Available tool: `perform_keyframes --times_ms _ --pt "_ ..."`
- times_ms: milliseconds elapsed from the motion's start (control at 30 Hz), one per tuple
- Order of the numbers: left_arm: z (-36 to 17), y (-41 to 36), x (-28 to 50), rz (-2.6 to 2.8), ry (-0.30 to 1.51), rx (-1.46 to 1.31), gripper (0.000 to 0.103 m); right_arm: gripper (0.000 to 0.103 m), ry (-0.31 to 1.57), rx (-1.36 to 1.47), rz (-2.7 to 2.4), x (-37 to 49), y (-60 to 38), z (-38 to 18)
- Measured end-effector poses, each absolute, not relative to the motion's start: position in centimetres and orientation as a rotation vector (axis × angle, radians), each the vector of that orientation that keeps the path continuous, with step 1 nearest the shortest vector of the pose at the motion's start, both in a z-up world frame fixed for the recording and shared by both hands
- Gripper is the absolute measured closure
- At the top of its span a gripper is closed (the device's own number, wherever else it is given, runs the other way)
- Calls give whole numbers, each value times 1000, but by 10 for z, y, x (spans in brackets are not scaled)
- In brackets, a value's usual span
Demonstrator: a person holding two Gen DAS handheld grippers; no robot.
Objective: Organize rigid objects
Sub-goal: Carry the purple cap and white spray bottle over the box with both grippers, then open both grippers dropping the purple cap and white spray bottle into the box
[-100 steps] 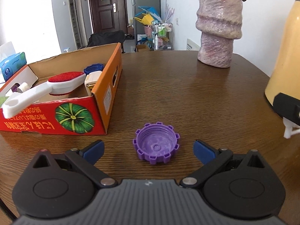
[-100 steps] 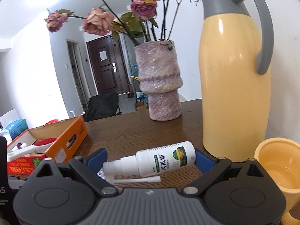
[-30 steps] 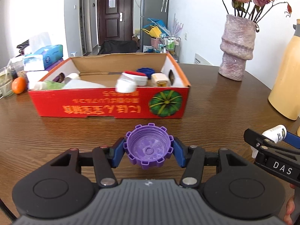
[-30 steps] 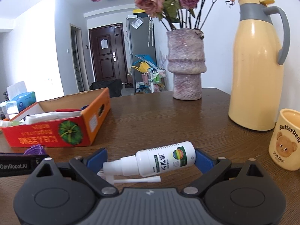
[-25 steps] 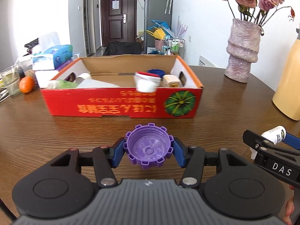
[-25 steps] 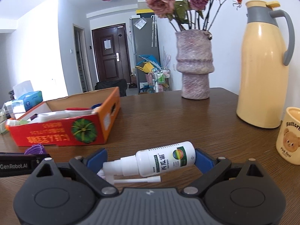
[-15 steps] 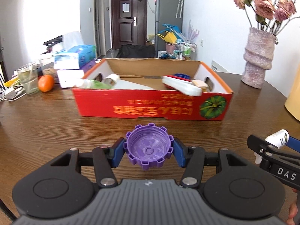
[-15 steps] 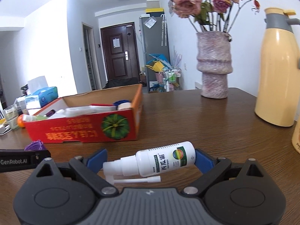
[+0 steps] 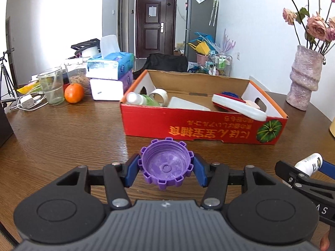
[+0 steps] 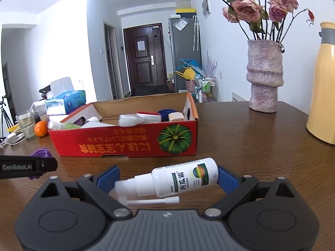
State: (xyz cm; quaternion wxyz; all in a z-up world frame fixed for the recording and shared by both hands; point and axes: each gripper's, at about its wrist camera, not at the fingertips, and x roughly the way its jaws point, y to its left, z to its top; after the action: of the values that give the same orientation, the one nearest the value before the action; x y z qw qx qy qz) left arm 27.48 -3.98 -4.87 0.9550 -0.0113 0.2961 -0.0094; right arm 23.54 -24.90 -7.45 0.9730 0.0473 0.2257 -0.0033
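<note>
On the brown wooden table (image 9: 62, 138) sits a red cardboard box (image 9: 201, 130) of odds and ends. Nearer, above the tabletop, the right gripper (image 10: 167, 179) clamps a white spray bottle (image 10: 180, 177) lengthwise, and the left gripper (image 9: 166, 168) pinches a purple ridged cap (image 9: 166, 165), hollow side up.

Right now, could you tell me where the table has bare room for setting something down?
The wood between the red box and the pink vase is bare, as is the stretch in front of the box's long wall and left of it, short of the orange. The far-left corner is crowded: glass, tissue boxes, charger cables. The box itself is fairly full.
</note>
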Motion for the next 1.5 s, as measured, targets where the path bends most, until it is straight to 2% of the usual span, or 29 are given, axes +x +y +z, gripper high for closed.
perform_keyframes --times_ms 733,1500 --pt "-24 -22 291 5 570 -57 48 5 378 102 19 249 -226 -43" --pt "-19 -34 355 18 550 -66 48 5 333 156 24 312 -237 -28"
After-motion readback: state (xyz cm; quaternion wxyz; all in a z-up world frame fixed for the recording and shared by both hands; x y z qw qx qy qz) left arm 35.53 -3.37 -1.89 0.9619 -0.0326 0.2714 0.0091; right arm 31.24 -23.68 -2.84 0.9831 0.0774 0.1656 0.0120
